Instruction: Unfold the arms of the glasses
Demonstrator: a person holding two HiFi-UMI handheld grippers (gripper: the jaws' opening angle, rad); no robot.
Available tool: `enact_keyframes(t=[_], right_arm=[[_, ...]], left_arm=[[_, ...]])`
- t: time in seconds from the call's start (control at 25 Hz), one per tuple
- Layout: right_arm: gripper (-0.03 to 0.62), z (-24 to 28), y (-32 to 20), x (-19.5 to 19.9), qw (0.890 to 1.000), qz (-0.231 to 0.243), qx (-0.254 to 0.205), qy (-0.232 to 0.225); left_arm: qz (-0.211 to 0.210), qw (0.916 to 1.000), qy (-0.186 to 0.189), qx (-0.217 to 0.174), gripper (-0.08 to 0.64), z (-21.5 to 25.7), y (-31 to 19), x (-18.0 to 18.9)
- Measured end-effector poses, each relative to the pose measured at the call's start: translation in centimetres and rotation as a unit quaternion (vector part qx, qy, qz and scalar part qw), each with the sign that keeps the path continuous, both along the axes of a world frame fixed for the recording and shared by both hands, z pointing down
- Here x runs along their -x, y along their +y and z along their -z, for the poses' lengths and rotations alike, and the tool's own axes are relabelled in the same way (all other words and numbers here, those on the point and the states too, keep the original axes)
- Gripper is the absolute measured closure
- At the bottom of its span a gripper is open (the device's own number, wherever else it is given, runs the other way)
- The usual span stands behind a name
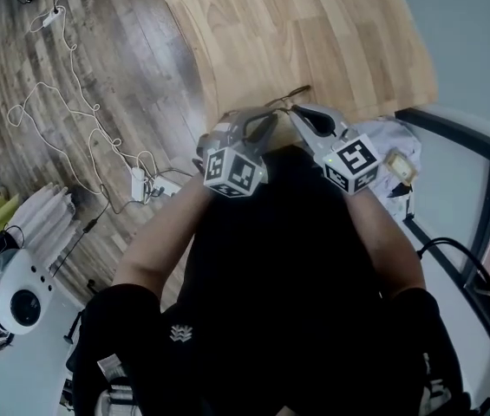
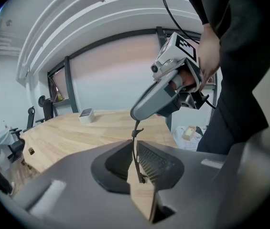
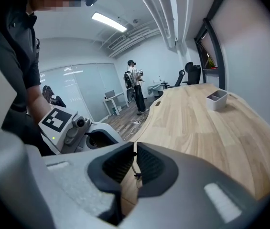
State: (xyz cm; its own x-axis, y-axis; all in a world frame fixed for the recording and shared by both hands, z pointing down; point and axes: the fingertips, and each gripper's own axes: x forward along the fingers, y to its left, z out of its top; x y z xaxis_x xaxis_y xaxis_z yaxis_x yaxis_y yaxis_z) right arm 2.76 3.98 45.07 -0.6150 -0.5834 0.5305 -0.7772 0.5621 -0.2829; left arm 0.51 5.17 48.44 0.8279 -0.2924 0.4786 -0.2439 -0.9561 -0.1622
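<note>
the person stands close to the table (image 1: 314, 24) and holds the glasses (image 1: 291, 96) up in the air over its near edge, between the two claws. the claws point at each other and almost meet.

the left claw (image 2: 134, 147) has its jaws nearly together, with one thin dark arm (image 2: 136, 161) of the glasses running down between them. it looks pinched only out by the tips. further back there is a gap, and i can see wood through it. the right claw (image 3: 135, 149) has its jaws pressed together on another thin bit of the glasses.

i can't see the lenses from anywhere, so i can't tell how far the arms are folded.

i think these glasses are very light, so weight is no trouble. the trouble is that they are thin and easy to bend or snap. the arm looks stiff and smooth, so it could slip or spin between the pads. the little hinge is the weak spot. i think one claw should hold the front near the hinge, not on a lens. the other should take the arm partway along and swing it out slowly, the way the hinge wants to go. a soft squeeze is enough. a hard squeeze or a twist could break them, and a loose one could drop them on the table.
</note>
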Motion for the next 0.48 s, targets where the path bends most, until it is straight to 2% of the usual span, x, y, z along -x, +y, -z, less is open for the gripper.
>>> enact_keyframes(t=[0.28, 0.48], right_arm=[[0.571, 1.0, 1.1, 2.5, 1.000, 0.030, -0.004, 0.007], [0.571, 1.2, 1.2, 3.7, 0.999, 0.039, 0.000, 0.009]], left_arm=[[0.027, 0.9996, -0.010, -0.004, 0.512, 0.3, 0.7, 2.9], [0.031, 0.9995, -0.011, -0.001, 0.511, 0.3, 1.1, 3.8]])
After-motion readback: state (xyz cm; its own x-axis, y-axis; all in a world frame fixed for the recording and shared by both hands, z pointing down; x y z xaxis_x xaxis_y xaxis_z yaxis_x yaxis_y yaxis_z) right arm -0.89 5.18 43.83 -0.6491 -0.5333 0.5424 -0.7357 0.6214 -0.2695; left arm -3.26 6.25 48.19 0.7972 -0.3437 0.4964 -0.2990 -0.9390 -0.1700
